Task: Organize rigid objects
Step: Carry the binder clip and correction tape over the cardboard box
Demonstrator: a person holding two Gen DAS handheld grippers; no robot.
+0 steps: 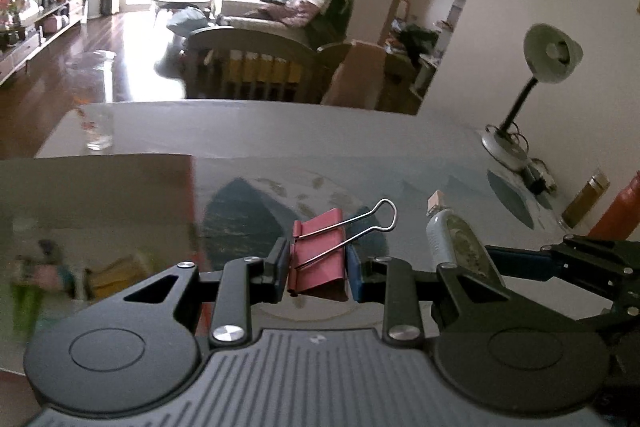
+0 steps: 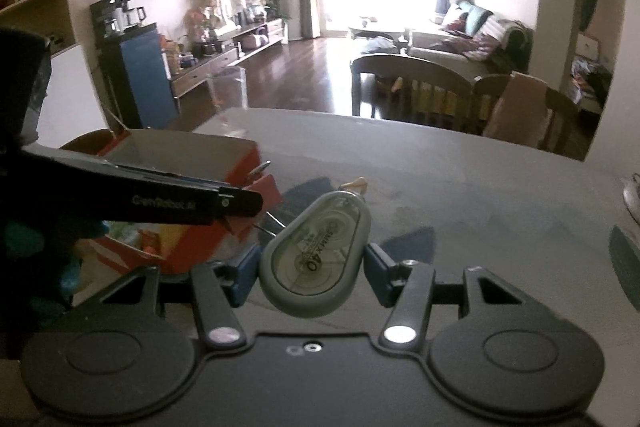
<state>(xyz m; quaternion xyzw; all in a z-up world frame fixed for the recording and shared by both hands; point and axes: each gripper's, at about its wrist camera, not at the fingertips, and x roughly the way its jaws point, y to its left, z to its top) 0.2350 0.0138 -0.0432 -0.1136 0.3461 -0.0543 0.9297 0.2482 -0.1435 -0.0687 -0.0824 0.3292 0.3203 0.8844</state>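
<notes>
Pink metal binder clip point(image 1: 318, 253) with its two silver wire handles folded across it sits clenched between my left gripper point(image 1: 318, 269) pads, above the grey tabletop point(image 1: 280, 131). Just right of the clip I see the grey teardrop-shaped correction tape dispenser point(image 2: 316, 259), its clear window printed "5MM X 40"; my right gripper point(image 2: 312, 275) has its blue pads pressed on both its sides. Left of the clip stands an open red cardboard box point(image 2: 192, 163). "GenRobot.AI" shows faintly on the left gripper's finger.

The left tool point(image 2: 256, 203) hides much of the red box point(image 2: 192, 163) — its contents blurred, unreadable.
</notes>
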